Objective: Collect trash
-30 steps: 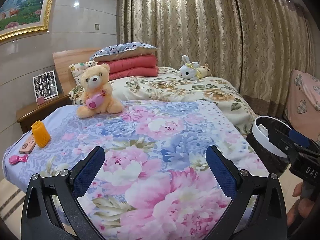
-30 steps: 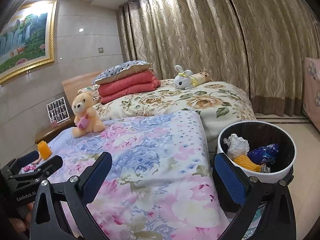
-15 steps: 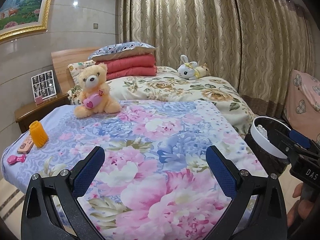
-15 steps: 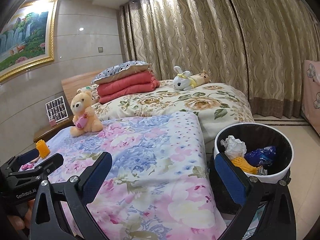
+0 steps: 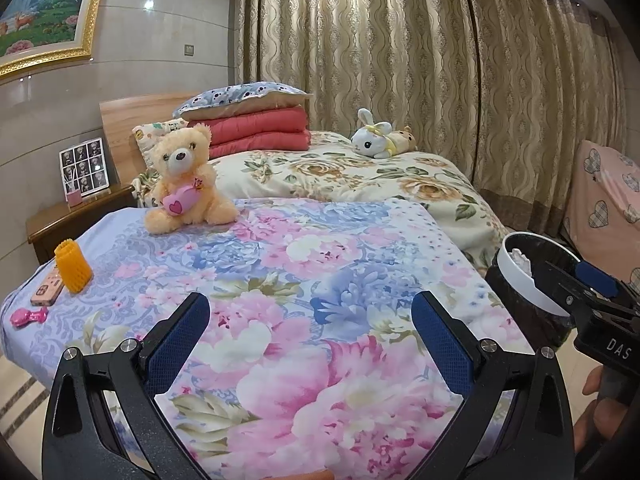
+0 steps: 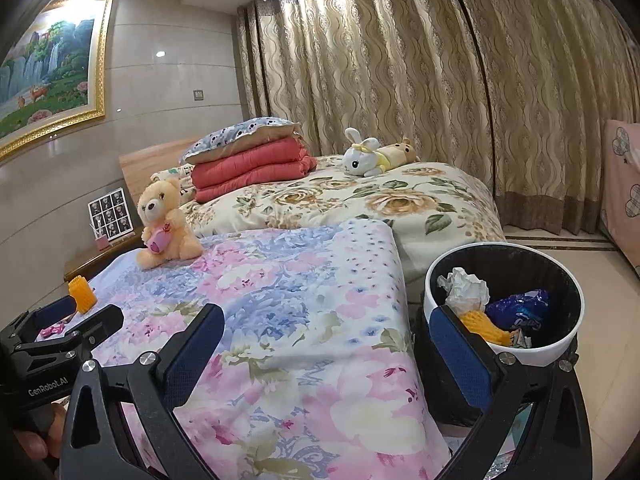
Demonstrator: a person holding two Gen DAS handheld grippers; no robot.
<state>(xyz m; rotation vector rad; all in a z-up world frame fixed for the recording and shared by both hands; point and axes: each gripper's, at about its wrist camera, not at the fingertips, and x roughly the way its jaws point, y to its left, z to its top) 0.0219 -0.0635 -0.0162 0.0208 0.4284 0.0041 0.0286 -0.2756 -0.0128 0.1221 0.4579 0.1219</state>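
A white-rimmed black trash bin [image 6: 436, 292] stands on the floor right of the floral bed; it holds crumpled white paper [image 6: 466, 288], a blue wrapper [image 6: 518, 310] and yellow foam netting [image 6: 486, 326]. It also shows in the left wrist view [image 5: 520, 276]. An orange foam net sleeve [image 5: 73, 266] stands upright at the bed's left edge, also in the right wrist view [image 6: 83, 294]. My left gripper [image 5: 310, 340] is open and empty above the pink flower bedspread. My right gripper [image 6: 326, 350] is open and empty, its right finger next to the bin.
A teddy bear [image 5: 186, 182] sits on the bedspread. A pink phone [image 5: 48, 290] and a pink toy [image 5: 28, 316] lie by the orange sleeve. A bunny plush [image 5: 378, 140], folded red quilts [image 5: 258, 130], a nightstand [image 5: 76, 216] and curtains [image 5: 400, 52] are behind.
Both grippers have drawn back slightly from the bed; the scene sits a little farther away. Both stay open and empty.
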